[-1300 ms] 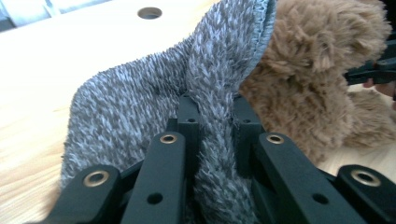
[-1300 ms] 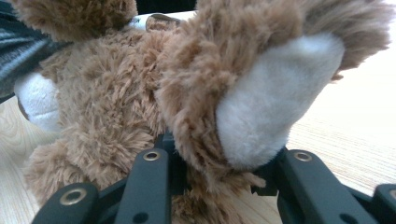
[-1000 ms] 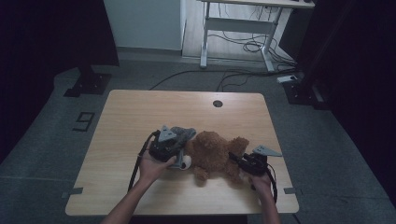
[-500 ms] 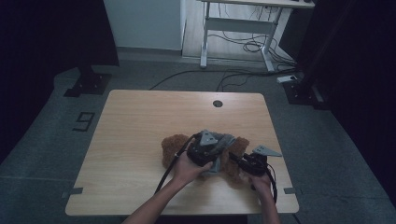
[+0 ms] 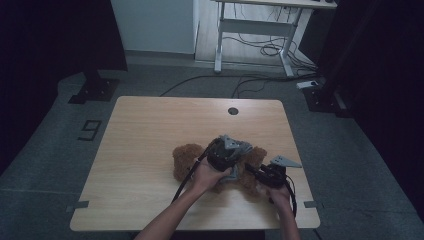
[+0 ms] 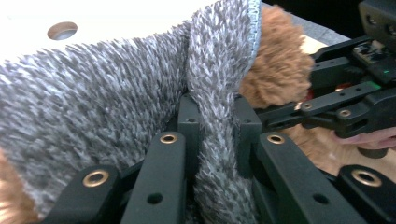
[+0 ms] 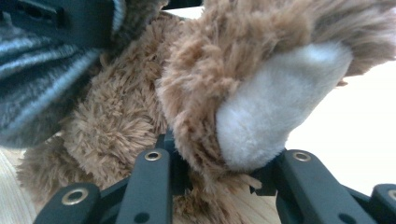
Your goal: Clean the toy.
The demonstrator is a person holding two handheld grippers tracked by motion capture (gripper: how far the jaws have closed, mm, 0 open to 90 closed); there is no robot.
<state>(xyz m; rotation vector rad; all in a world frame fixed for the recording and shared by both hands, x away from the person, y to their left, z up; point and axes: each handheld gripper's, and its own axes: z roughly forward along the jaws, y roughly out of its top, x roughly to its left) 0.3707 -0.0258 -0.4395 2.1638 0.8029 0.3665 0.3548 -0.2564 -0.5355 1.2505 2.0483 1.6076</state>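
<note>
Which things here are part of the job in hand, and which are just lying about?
In the job:
- brown plush toy, its white-soled paw clamped in the right gripper
- grey knitted garment, a fold pinched by the left gripper

Just lying about:
- wooden table, as work surface
- desk frame and floor cables behind

A light wooden table (image 5: 150, 150) with a round cable hole (image 5: 233, 110) carries a brown plush toy (image 5: 187, 157).
</note>
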